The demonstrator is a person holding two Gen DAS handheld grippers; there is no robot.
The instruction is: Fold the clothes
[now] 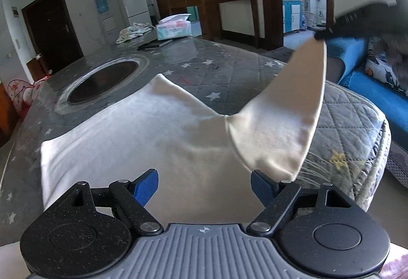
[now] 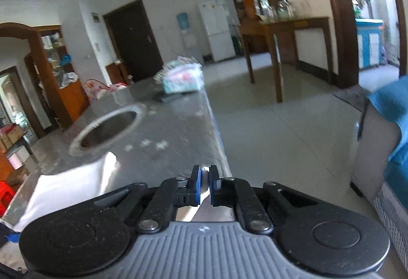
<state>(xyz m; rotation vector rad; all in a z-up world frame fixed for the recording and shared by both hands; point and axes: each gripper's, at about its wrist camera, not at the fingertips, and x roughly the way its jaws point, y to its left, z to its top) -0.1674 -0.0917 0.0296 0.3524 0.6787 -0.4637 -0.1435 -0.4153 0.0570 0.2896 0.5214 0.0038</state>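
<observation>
A white garment [image 1: 142, 131] lies spread on the grey quilted table cover [image 1: 229, 80] with star prints. One corner of it [image 1: 288, 110] is pulled up to the upper right, where my right gripper [image 1: 322, 35] pinches its tip. In the right wrist view, that gripper [image 2: 205, 177] has its blue pads [image 2: 195, 182] nearly together with a sliver of white cloth between them, and the rest of the garment [image 2: 68, 184] lies at the lower left. My left gripper [image 1: 204, 184] hangs over the garment's near part, open, its blue pads [image 1: 146, 188] wide apart with nothing gripped.
A round recess [image 1: 102, 80] is set in the table beyond the garment. A tissue box [image 1: 173, 27], a crumpled cloth [image 1: 132, 31] and a dark flat item [image 1: 153, 44] sit at the far end. The table's edge [image 1: 367, 141] drops off at right, beside a blue sofa [image 1: 369, 90].
</observation>
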